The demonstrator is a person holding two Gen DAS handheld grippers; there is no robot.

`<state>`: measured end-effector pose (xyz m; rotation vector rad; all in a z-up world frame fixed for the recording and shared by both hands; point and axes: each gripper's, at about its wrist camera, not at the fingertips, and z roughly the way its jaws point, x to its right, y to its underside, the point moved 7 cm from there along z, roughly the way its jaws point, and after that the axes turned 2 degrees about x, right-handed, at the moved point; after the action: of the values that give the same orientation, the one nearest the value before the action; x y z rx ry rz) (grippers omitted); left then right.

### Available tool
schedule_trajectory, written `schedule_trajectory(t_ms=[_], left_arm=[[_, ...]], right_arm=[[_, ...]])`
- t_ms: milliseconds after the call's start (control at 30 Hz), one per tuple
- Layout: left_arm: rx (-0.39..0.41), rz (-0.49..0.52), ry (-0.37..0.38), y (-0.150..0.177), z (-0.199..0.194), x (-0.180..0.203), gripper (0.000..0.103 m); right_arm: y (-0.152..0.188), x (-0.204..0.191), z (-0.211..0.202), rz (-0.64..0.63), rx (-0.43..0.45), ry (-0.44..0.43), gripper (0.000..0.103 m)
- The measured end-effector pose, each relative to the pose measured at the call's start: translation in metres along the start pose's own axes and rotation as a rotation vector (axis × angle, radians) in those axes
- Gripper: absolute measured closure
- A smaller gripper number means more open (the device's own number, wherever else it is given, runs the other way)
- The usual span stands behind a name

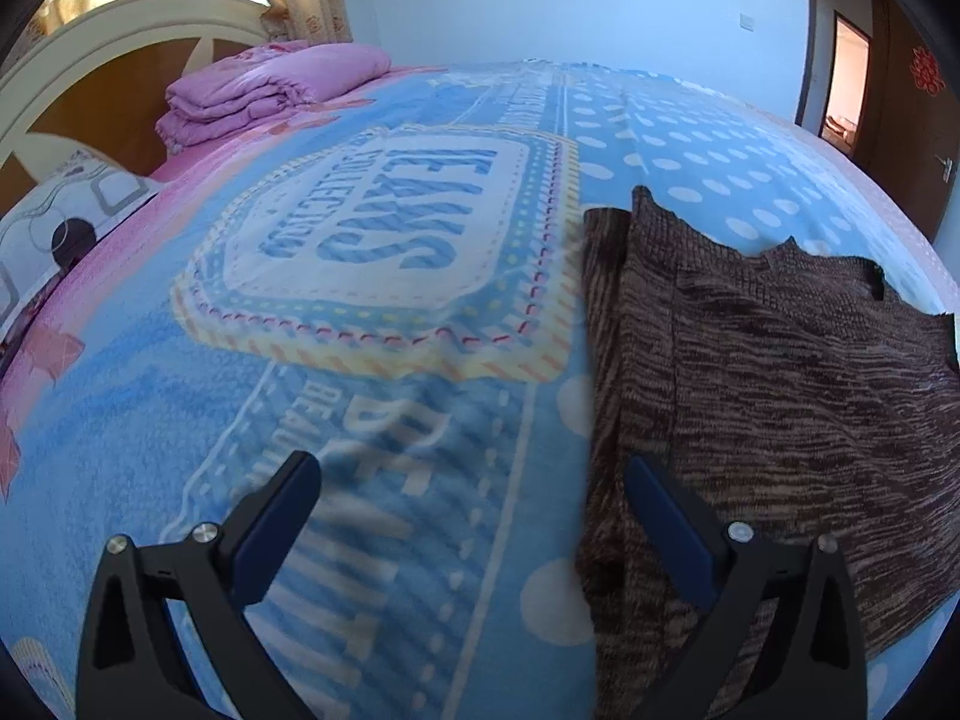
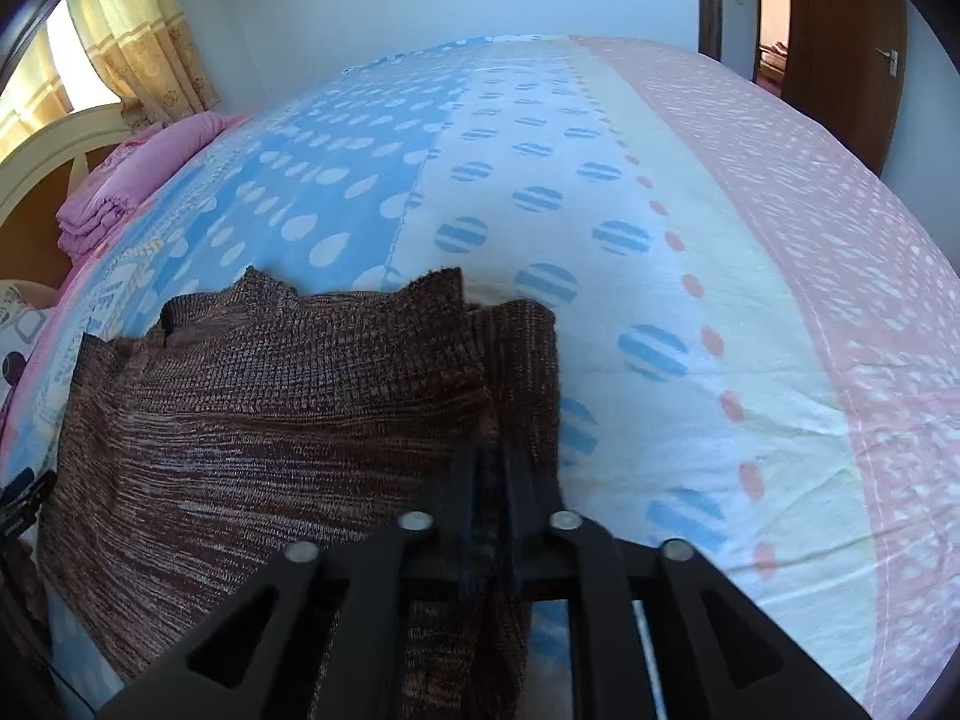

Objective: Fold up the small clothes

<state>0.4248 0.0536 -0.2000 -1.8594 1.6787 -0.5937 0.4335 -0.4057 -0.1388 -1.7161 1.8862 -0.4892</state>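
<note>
Item: brown knitted garment (image 1: 780,360), marled dark and light yarn, lying spread on a bed (image 1: 372,396) covered by a blue printed blanket with white dots and a lettered badge motif. Left gripper (image 1: 474,474): jaws spread wide, holding nothing, poised low over the blanket; the garment's folded long edge runs just beside and under its right-hand finger (image 1: 666,510), the rest of the knit extending to that side and ahead. Right gripper (image 2: 493,468): jaws drawn together, pinching a narrow ribbed strip along the garment's edge (image 2: 516,372); the main body of the garment (image 2: 258,420) lies to the left of this gripper, bare sheet with striped blue dots and a pink border to its right. Further items, well ahead and to the left of both grippers: folded pink quilt (image 1: 270,90) by the cream headboard (image 1: 120,42); patterned pillow (image 1: 66,216); yellow curtain (image 2: 144,42). Brown door (image 2: 852,30) ahead to the right
</note>
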Motion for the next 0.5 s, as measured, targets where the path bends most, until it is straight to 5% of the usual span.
schedule_trajectory(t_ms=[267,500], left_arm=[[0.016,0.021,0.074,0.033,-0.036,0.001,0.000],[0.021,0.101,0.075,0.042,-0.039,0.018,0.000]], right_arm=[[0.057,-0.016,-0.064,-0.072,-0.007,-0.082,0.073],[0.102,-0.016,-0.067,-0.090,-0.067,-0.100,0.068]])
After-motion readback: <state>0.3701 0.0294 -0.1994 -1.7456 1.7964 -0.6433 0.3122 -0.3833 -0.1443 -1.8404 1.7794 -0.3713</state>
